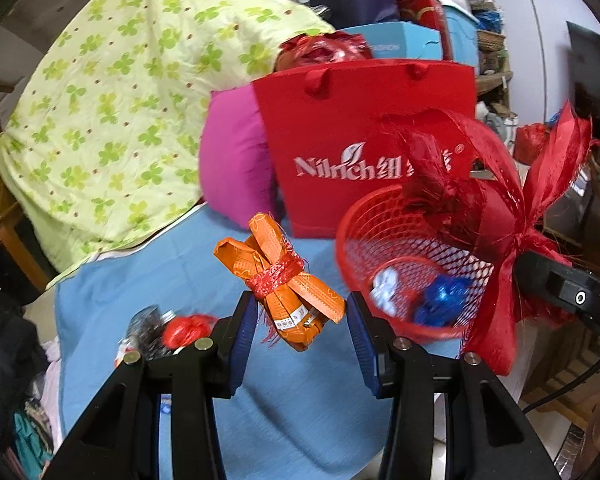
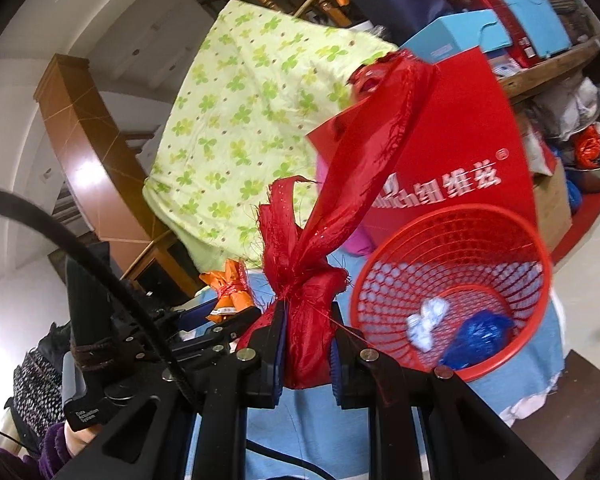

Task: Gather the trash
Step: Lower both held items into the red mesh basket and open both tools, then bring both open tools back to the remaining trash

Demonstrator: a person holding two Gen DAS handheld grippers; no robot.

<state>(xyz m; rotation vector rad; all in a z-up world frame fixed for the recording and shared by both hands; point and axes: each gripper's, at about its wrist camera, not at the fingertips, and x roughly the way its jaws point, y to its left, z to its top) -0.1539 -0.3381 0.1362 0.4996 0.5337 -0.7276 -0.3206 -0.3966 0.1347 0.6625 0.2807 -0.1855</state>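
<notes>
A red mesh basket (image 1: 352, 248) (image 2: 532, 280) stands on the blue cloth and holds a white crumpled paper (image 1: 384, 286) (image 2: 426, 320) and a blue foil wad (image 1: 440, 300) (image 2: 480, 336). My right gripper (image 2: 306, 344) is shut on a red ribbon bow (image 2: 312, 300) (image 1: 500, 208), held beside and just above the basket's rim. My left gripper (image 1: 302, 330) is open, its jaws either side of an orange ribbon bundle (image 1: 284, 276) (image 2: 230, 292) tied with red. A small red wad (image 1: 186, 328) lies left of the left gripper.
A red paper bag (image 1: 364, 120) (image 2: 460, 140) stands behind the basket, with a pink cushion (image 1: 232, 160) and a green clover quilt (image 1: 112, 112) to its left. A silver-capped item (image 1: 148, 320) lies by the red wad. Boxes and shelves crowd the back right.
</notes>
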